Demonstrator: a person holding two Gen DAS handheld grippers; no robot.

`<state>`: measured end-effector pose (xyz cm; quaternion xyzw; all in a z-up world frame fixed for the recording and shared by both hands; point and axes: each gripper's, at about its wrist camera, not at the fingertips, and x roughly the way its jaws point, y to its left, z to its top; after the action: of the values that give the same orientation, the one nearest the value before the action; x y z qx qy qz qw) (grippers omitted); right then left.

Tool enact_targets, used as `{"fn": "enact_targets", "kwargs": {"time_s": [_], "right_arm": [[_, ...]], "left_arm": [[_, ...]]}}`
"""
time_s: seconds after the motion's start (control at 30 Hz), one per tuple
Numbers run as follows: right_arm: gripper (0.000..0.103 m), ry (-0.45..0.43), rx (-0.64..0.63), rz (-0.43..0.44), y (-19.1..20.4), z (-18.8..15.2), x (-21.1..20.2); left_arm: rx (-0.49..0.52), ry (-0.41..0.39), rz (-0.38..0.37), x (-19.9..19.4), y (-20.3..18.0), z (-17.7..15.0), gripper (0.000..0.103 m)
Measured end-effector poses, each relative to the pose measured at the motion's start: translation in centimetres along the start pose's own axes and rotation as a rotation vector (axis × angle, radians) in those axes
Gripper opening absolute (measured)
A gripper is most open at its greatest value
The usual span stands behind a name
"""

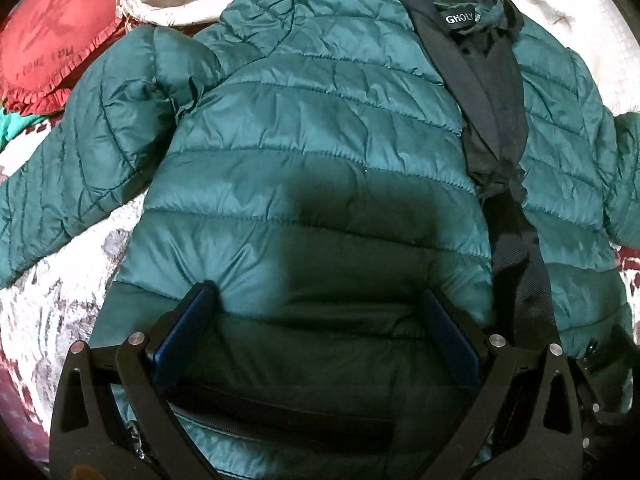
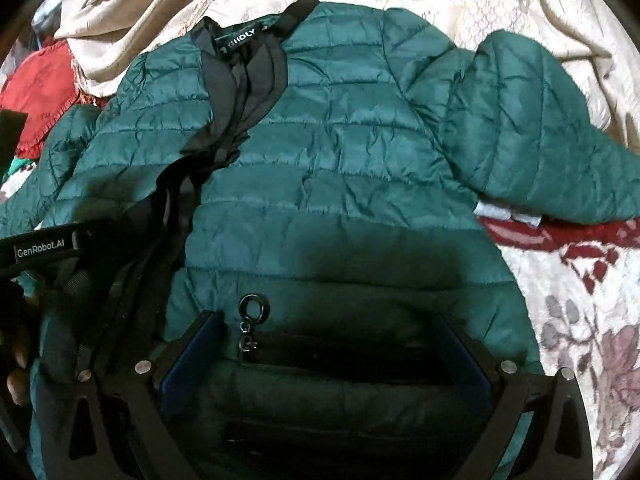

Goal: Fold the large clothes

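A dark green quilted puffer jacket (image 1: 312,128) lies front up and unzipped on a bed, with its black lining and collar label (image 1: 460,19) showing. My left gripper (image 1: 316,296) hovers open just above the lower left panel, its jaws either side of a pocket zip (image 1: 280,412). The left sleeve (image 1: 80,160) spreads out to the side. In the right wrist view, my right gripper (image 2: 328,320) is open over the other panel of the jacket (image 2: 340,152), beside a ring zip pull (image 2: 254,308). The right sleeve (image 2: 540,140) angles outward.
A red frilled cushion (image 1: 52,40) and a cream blanket (image 2: 160,0) lie beyond the collar. The floral bedspread (image 2: 580,320) shows around the jacket. A black casing marked GenRobot.AI (image 2: 44,246) and fingers of a hand (image 2: 16,360) sit at the left edge.
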<state>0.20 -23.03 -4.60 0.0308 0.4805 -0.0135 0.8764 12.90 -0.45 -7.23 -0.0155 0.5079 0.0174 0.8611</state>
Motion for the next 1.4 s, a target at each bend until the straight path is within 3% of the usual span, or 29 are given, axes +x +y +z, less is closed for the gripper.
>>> {"fn": "enact_targets", "kwargs": {"time_s": [0.27,0.47,0.57,0.7,0.8,0.9,1.07,1.13,1.3,1.4], "right_arm": [[0.103,-0.042,-0.007,-0.025,0.3,-0.1,-0.6],[0.103,-0.153,-0.027,-0.071,0.9,-0.3,-3.3],[0.103,-0.229,-0.022,-0.074,1.1,-0.5,-5.2],[0.103,-0.364,-0.044,-0.130,1.6,-1.1,-8.9],[0.103,-0.431,-0.136,-0.165,1.7,-1.7,-12.1],[0.103,-0.436,-0.200,-0.220,0.7,-2.7,-13.7],[0.103,-0.404,-0.009,-0.084,-2.6,-3.6,-14.3],[0.103,-0.386,0.026,-0.061,-2.7,-3.7,-13.9],[0.103,-0.347,-0.044,-0.113,-1.1,-3.8,-12.7],[0.103,-0.339,-0.062,-0.119,-0.6,-3.9,-12.4]], "left_arm": [[-0.005,-0.019,-0.016,-0.2,1.2,-0.4,0.103],[-0.036,-0.054,-0.070,-1.8,3.1,-0.7,0.103],[-0.063,-0.117,-0.109,-3.6,4.5,-0.7,0.103],[-0.012,-0.315,-0.052,-8.3,5.4,-0.9,0.103],[-0.036,-0.395,-0.039,-11.3,7.3,-0.7,0.103],[-0.024,-0.404,-0.038,-13.8,11.2,0.5,0.103],[-0.120,-0.412,0.043,-15.8,20.1,-0.7,0.103],[-0.184,-0.400,0.117,-15.3,24.3,-2.4,0.103],[-0.340,-0.345,0.230,-12.7,32.4,-6.8,0.102],[-0.447,-0.312,0.190,-10.6,35.8,-9.9,0.102]]}}
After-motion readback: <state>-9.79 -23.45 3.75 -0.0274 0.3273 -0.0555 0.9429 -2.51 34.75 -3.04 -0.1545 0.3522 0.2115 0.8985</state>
